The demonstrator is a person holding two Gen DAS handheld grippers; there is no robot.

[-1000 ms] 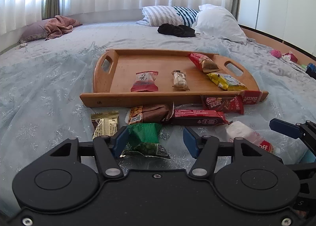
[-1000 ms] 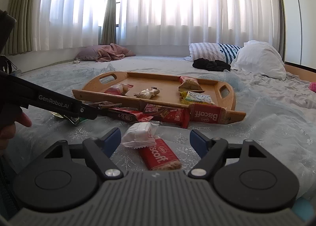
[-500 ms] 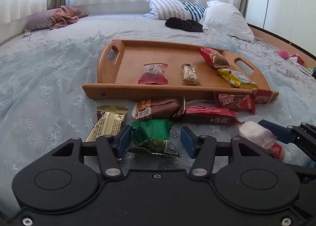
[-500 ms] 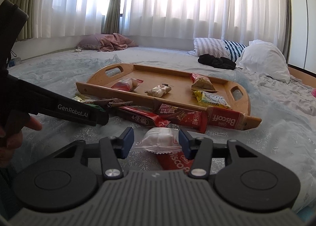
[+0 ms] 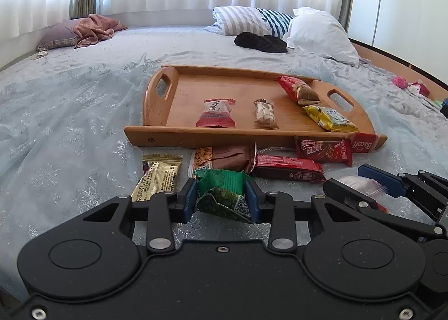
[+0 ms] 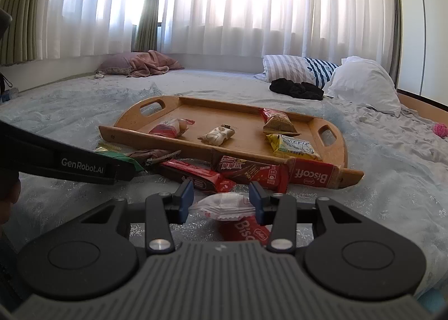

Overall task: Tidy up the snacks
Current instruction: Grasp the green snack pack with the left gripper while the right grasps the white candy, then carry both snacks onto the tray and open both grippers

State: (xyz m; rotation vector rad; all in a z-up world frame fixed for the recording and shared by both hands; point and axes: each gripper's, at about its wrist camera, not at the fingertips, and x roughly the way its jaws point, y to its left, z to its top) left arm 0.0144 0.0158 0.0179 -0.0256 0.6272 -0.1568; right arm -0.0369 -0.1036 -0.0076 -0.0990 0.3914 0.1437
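Under the white packet, a Biscoff wrapper lies half hidden.

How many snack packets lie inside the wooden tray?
4, inside the wooden tray: pink-and-white packet near the front rim, beige wrapped bar beside it, red packet toward the right handle, yellow packet at the front right corner. None seem hidden.

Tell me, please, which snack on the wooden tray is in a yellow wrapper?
The yellow packet at the tray's right front corner; the other three are red or pale.
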